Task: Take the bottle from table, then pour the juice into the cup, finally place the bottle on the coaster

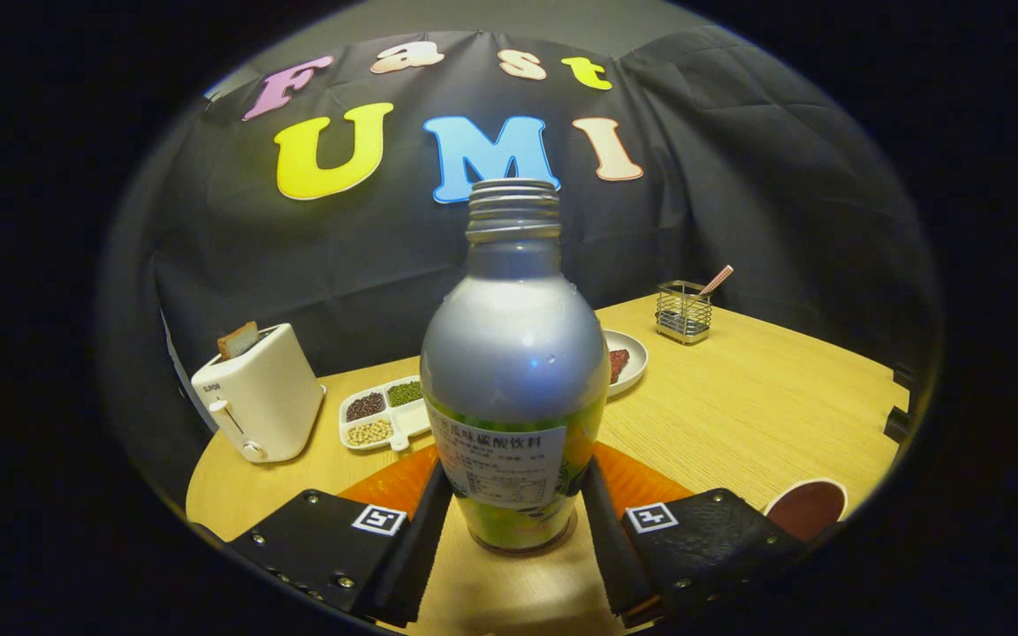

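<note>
Far left: toaster (257,402), a slice standing in its slot. Beside it, to the right: divided tray (385,415) holding three kinds of beans.

Centre, near: bottle (513,371), cap off, threaded mouth open. It stands upright on the table (739,415), long axis vertical, mouth pointing straight up, base between the two fingers. An orange mat, probably the coaster (390,484), lies just behind it.

Gripper (513,521): fingers flank the lower label on both sides, very close. Whether they press on it you cannot tell from here, as the contact lines are not clear.

Handling note: close squarely on the label band, low and level, and confirm a firm pinch before you lift, since the open neck will spill if the bottle tilts early.

Behind the bottle, right: plate (631,358) with a dark piece of food. Far right: wire holder (684,311) with a stick in it. Near right, past the right finger: cup (808,508), its rim partly visible.
</note>
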Demonstrator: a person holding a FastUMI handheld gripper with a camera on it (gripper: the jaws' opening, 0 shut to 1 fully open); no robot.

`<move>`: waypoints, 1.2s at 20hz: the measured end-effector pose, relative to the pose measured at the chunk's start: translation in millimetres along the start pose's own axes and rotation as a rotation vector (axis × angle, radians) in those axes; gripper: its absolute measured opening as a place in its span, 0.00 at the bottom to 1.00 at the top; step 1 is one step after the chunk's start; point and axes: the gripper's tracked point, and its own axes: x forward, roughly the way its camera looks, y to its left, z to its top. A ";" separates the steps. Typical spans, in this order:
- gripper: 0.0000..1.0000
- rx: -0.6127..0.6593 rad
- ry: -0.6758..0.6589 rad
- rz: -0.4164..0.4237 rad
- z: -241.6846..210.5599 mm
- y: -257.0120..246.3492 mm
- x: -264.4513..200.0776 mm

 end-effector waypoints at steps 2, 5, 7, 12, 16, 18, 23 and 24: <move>0.76 -0.020 0.003 0.002 -3.1 0.7 7.8; 0.77 -0.052 0.008 0.013 -9.0 4.6 20.2; 0.77 -0.075 0.015 0.015 -13.9 3.2 27.0; 0.79 -0.124 0.044 0.037 -29.3 3.9 36.7; 0.79 -0.153 0.062 0.040 -37.7 5.4 38.2; 0.80 -0.165 0.057 0.043 -37.2 5.6 36.8; 0.97 -0.154 0.059 0.072 -32.6 8.8 25.5; 0.97 -0.151 0.058 0.095 -31.2 12.7 18.8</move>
